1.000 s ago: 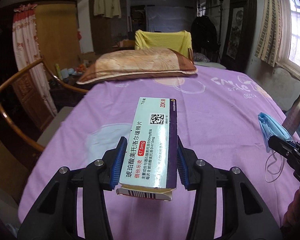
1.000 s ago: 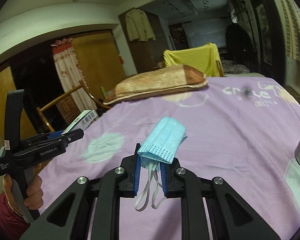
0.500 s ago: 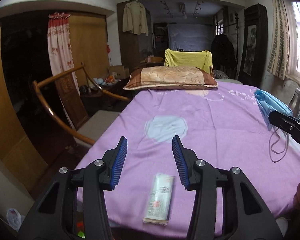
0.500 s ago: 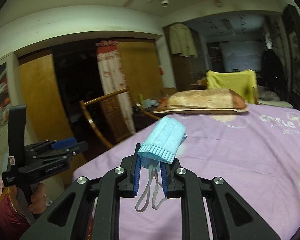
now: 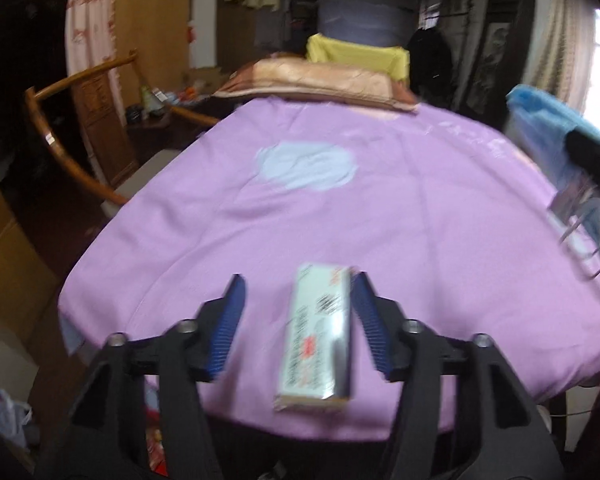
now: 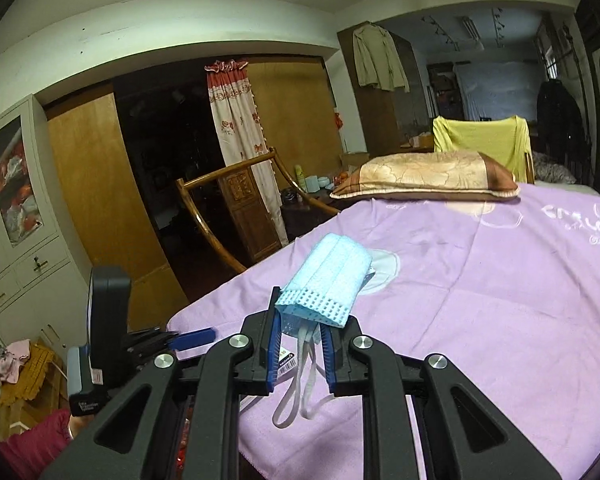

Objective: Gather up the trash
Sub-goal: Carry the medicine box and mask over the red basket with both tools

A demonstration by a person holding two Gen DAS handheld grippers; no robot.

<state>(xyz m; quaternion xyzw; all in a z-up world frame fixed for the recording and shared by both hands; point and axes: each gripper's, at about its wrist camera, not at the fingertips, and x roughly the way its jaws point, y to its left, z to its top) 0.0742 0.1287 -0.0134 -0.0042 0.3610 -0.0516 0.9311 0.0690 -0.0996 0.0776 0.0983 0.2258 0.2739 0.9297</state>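
Note:
A white medicine box (image 5: pixel 318 338) lies on the purple bedsheet (image 5: pixel 380 216) near the bed's front edge, blurred. My left gripper (image 5: pixel 298 324) is open above it, the box close to its right finger. The left gripper also shows at the lower left of the right wrist view (image 6: pixel 180 340). My right gripper (image 6: pixel 300 338) is shut on a folded blue face mask (image 6: pixel 326 284), its white ear loops hanging down. The mask also shows at the right edge of the left wrist view (image 5: pixel 548 120).
A brown pillow (image 6: pixel 428 178) lies at the bed's far end, with a yellow-draped chair (image 6: pixel 480 140) behind. A wooden chair (image 5: pixel 80 128) stands left of the bed. A grey cabinet (image 6: pixel 16 208) and a plastic bag (image 5: pixel 8 416) are at the left.
The left gripper opened and let go of the medicine box, which now lies on the sheet. The left gripper has since moved forward over it. The right gripper pulled back, still holding the mask.

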